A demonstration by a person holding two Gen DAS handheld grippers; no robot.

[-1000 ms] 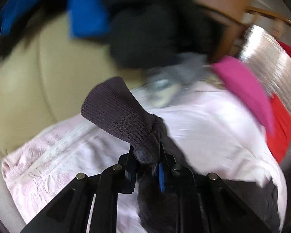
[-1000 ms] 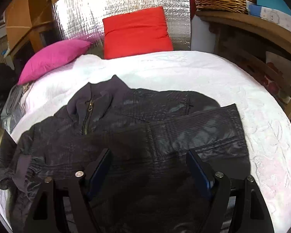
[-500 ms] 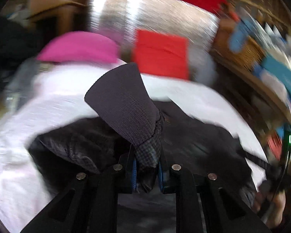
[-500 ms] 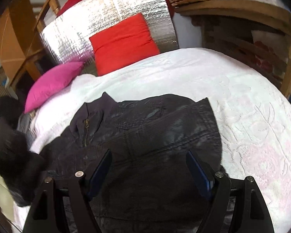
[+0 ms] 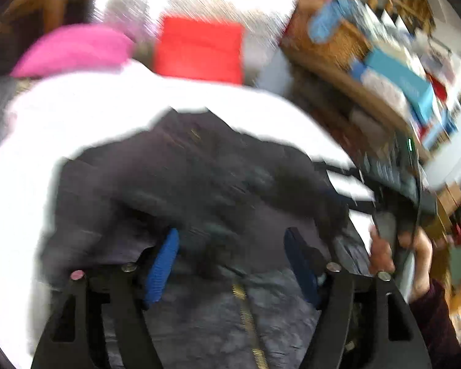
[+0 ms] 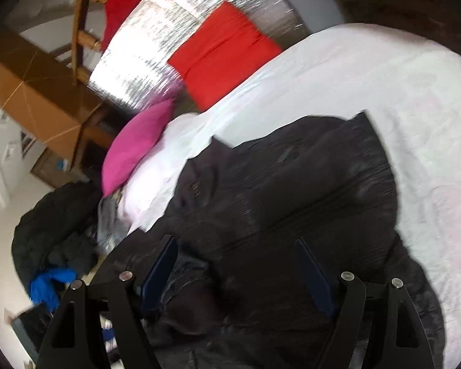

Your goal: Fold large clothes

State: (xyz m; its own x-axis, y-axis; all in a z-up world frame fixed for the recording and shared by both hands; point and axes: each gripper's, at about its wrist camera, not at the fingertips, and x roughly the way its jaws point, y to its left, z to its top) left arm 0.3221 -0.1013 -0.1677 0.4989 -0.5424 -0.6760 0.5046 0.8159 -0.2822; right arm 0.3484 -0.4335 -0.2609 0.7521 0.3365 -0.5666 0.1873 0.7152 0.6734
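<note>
Both grippers, left gripper (image 5: 232,258) and right gripper (image 6: 236,270), are hovering with jaws released over the dark jacket (image 6: 292,190), which is looking limp, slick and bulky; hem or seams are probably offering the best hold.

Both cams sit low and close over the dark jacket (image 5: 199,190) on the white bedspread (image 6: 384,86), looking along their own fingers toward the headboard end. Left wrist view is level-ish but badly smeared, so details there are probably unreliable. Right wrist view is rolled hard sideways. Both catch the red cushion (image 5: 199,49) and pink pillow (image 6: 135,144).
</note>
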